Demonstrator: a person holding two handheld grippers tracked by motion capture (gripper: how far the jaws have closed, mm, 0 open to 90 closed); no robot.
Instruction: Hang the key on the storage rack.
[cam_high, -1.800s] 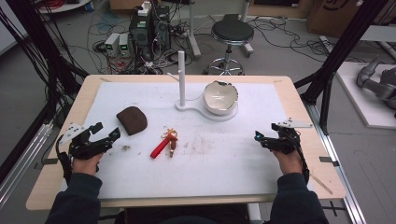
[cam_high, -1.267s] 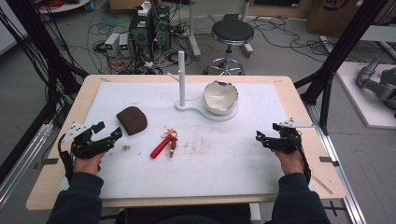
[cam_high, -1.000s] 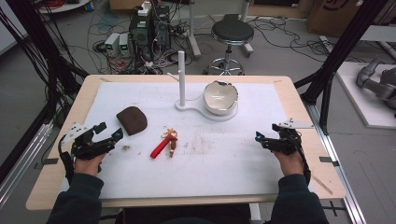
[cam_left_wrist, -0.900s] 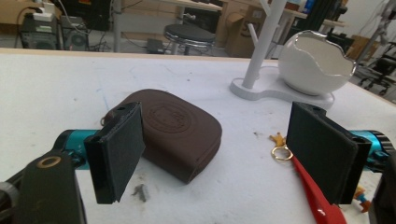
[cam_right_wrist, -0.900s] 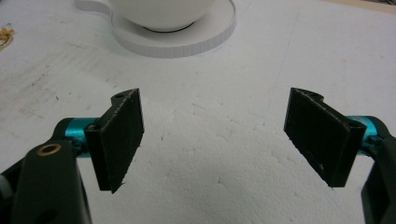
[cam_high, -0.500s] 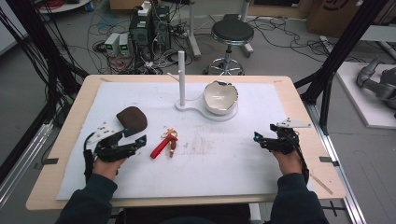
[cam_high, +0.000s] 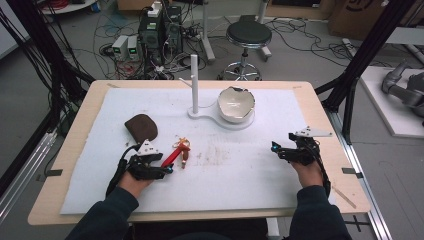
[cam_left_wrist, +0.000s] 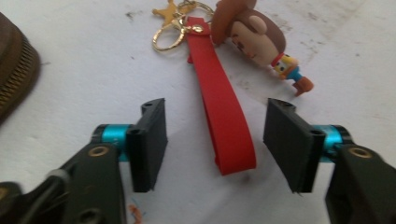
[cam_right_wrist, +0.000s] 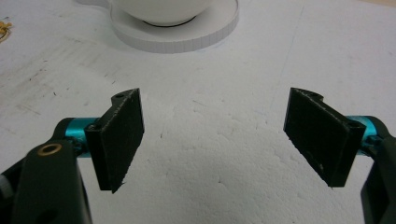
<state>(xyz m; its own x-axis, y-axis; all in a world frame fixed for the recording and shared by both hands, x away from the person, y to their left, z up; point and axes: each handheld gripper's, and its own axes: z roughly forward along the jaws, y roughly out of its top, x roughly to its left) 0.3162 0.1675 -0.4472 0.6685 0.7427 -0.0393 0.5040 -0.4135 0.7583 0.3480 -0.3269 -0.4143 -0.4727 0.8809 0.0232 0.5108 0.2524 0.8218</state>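
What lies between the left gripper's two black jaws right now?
In the left gripper view, the free end of the red strap of the cartoon figure keychain lies between the open left gripper jaws, flat on the white mat, touching neither.

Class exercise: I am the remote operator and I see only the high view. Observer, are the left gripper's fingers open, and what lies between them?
Observer: The left gripper is open; the free end of the flat red rubber strap lies between its fingers, untouched.
Operator: What hangs on that strap?
Observer: A gold metal ring joins it to a small brown-haired cartoon figure charm and a gold star.
Operator: And the right gripper?
Observer: The right gripper is open over bare white foam mat, facing the white round base.
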